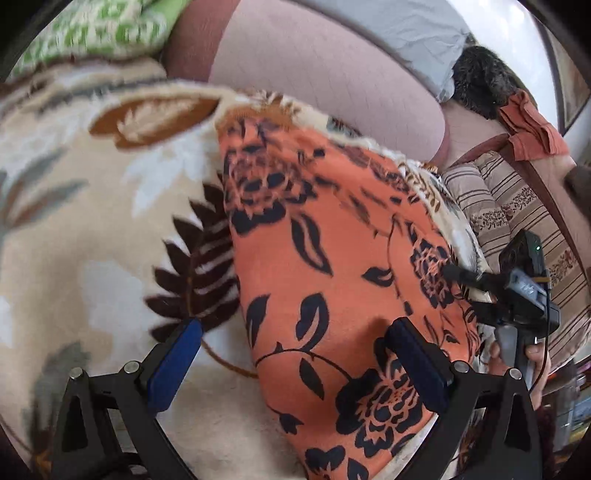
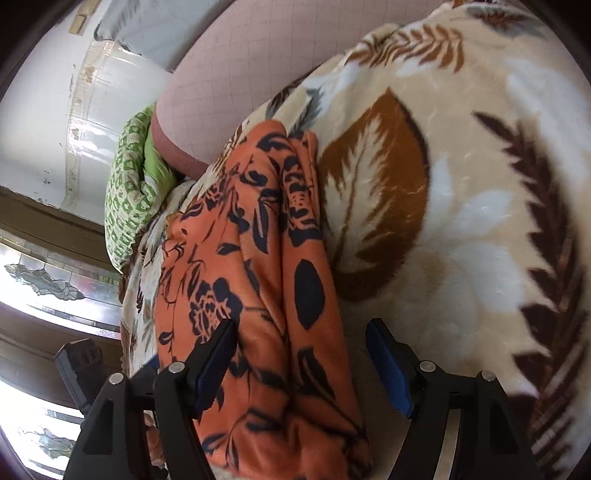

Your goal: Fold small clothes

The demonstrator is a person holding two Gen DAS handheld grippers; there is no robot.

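Note:
An orange garment with a black flower print [image 1: 325,258] lies folded on a cream blanket with a leaf pattern [image 1: 92,206]. My left gripper [image 1: 295,339] is open just above the garment's near left edge, one blue pad over the blanket and one over the cloth. The right gripper shows at the garment's right edge in the left wrist view [image 1: 461,280]. In the right wrist view the garment [image 2: 258,288] lies as a thick folded bundle, and my right gripper [image 2: 299,336] is open with its jaws on either side of it.
A pink cushion [image 1: 332,74] lies behind the blanket, with a green patterned pillow [image 1: 99,29] at far left and a grey pillow [image 1: 399,29]. A striped quilt [image 1: 517,206] and a rust cloth [image 1: 532,125] lie at right. A window [image 2: 40,288] stands left of the bed.

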